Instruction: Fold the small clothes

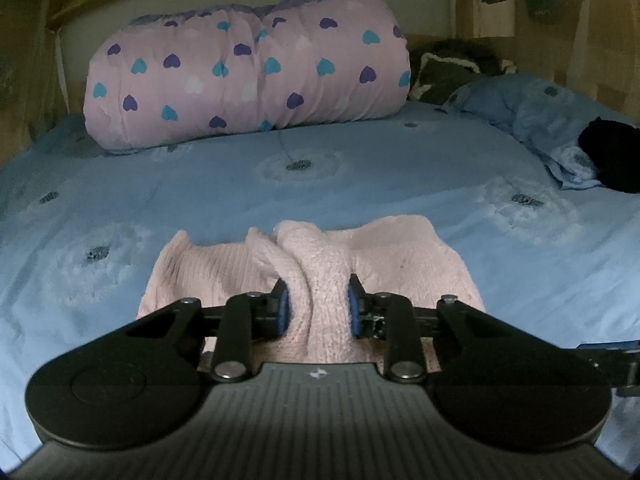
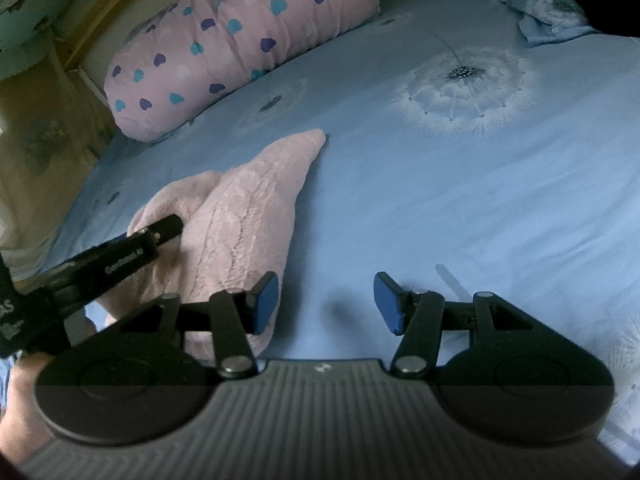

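We note a blue bedspread (image 1: 360,184) printed with dandelions covering the bed, with a rolled pink quilt (image 1: 248,76) patterned in hearts lying at its far side and a dark garment (image 1: 612,156) well off to one side. Near us on the bedspread lies the pink knitted garment (image 1: 312,268), bunched and ridged, not flat. Our left gripper (image 1: 318,300) is clamped on a raised fold of this knit, pads pressing both sides. Our right gripper (image 2: 326,302) hangs spread and empty over bare bedspread just beside the garment. We judge folding under way: no tidy fold shows yet.
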`<action>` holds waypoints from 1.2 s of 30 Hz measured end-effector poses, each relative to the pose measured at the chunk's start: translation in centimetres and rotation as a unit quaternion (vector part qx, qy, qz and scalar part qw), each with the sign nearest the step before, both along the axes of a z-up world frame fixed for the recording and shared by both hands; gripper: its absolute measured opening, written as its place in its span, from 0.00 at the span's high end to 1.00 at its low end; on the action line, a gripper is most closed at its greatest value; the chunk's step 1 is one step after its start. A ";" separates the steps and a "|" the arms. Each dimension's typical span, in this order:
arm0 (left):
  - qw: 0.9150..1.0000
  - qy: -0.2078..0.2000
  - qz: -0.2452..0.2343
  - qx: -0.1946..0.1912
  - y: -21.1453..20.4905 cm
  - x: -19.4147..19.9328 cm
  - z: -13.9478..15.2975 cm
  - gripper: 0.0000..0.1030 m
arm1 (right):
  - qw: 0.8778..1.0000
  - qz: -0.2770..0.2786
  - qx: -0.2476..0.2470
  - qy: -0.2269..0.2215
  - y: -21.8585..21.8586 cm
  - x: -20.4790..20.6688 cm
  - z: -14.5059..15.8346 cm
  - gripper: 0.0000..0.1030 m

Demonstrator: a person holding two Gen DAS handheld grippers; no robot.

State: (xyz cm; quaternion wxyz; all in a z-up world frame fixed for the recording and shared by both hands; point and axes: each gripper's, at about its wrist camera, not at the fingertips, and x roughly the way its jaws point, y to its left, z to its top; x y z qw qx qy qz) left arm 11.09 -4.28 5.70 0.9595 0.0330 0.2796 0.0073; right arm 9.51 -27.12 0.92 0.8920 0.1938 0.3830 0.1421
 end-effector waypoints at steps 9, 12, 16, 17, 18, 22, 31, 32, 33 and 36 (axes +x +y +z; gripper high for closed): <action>0.999 -0.032 0.000 -0.006 1.7 -1.0 4.4 0.72 | 1.000 -0.003 0.000 0.001 -0.2 0.0 -0.2 0.45; 0.999 -0.042 0.008 0.004 3.2 -1.5 5.2 0.72 | 1.000 0.001 -0.003 -0.001 0.0 -0.1 -0.2 0.45; 0.999 -0.026 0.039 0.005 6.3 -2.0 4.1 0.72 | 1.000 0.007 -0.009 0.001 0.4 0.0 -0.4 0.45; 0.999 -0.020 0.048 0.006 7.1 -2.3 3.5 0.72 | 1.000 0.008 -0.011 0.002 0.4 0.0 -0.5 0.45; 0.998 -0.014 0.057 0.007 7.8 -2.5 3.0 0.72 | 1.000 0.009 -0.012 0.002 0.5 -0.1 -0.5 0.45; 0.997 0.020 0.071 0.012 10.7 -2.8 0.6 0.72 | 1.000 0.015 -0.017 0.001 0.9 -0.1 -0.6 0.45; 0.997 0.027 0.065 -0.024 12.7 -2.7 -0.2 0.59 | 0.999 0.034 -0.037 0.002 2.0 -0.3 -1.1 0.45; 0.997 0.024 0.061 -0.032 12.9 -2.6 0.1 0.53 | 0.999 0.036 -0.039 0.001 2.1 -0.3 -1.1 0.45; 0.997 0.022 0.057 -0.042 13.0 -2.8 0.3 0.47 | 0.998 0.039 -0.041 0.000 2.2 -0.4 -1.2 0.45; 0.997 0.013 0.053 -0.052 13.1 -2.5 1.0 0.37 | 0.998 0.043 -0.045 -0.002 2.4 -0.4 -1.2 0.45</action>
